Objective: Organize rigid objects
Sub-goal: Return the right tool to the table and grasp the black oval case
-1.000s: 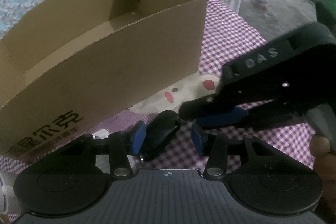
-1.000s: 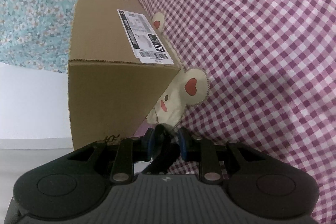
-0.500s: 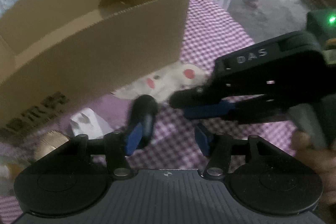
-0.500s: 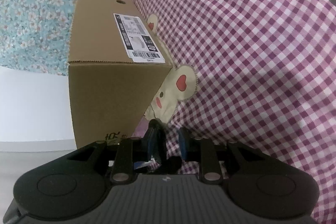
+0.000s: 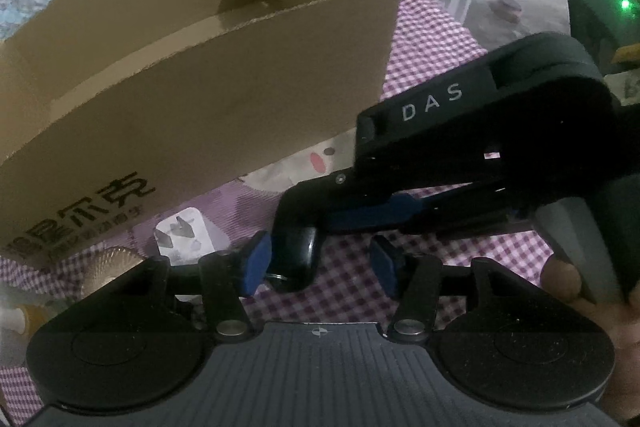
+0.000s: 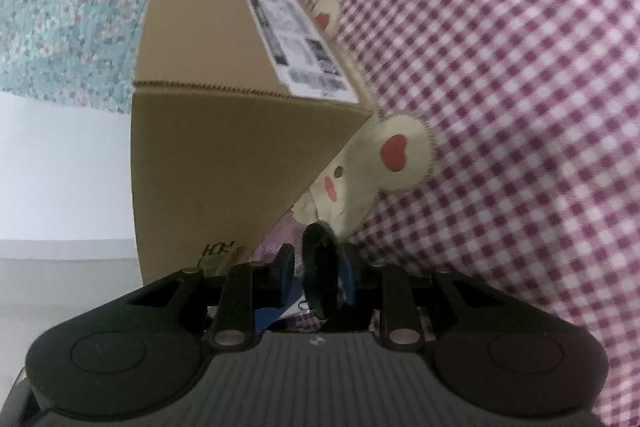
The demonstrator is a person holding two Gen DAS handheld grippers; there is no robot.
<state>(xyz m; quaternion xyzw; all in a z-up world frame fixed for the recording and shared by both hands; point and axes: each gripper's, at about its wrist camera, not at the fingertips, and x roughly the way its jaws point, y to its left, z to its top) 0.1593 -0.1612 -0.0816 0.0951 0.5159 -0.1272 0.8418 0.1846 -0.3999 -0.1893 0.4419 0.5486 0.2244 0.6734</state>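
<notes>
Two grippers in play here, both crowded around the same small black object (image 5: 298, 251), some glossy rounded thing with a little metal ring at its lower end. I can't tell exactly what it is. It sits low over the purple-and-white checked cloth (image 5: 432, 39), just in front of the open cardboard box (image 5: 200, 99).

The right gripper (image 6: 316, 277) is closed on that black object; from its own camera you can see the thing pinched upright between the two blue pads. In the left wrist view the same gripper comes in from the right side as a big black body with "DAS" printed on it, and a bit of the person's hand (image 5: 568, 279) shows at the right edge, wrapped around its handle.

The left gripper (image 5: 318, 263) has its jaws parted. The left blue pad is right up against the side of the black object, maybe touching, while the right pad stands clear of it with checked cloth showing in the gap. So no squeeze from that one.

The box stands on the cloth, top open, black printed characters on its near side and a white shipping label (image 6: 300, 43) on its end. A cream cartoon patch (image 6: 372, 167) with red hearts peeks out from under its corner. A white plug (image 5: 182, 233) and a tan ribbed thing (image 5: 112, 263) lie on the cloth near the box's front, left of the grippers.
</notes>
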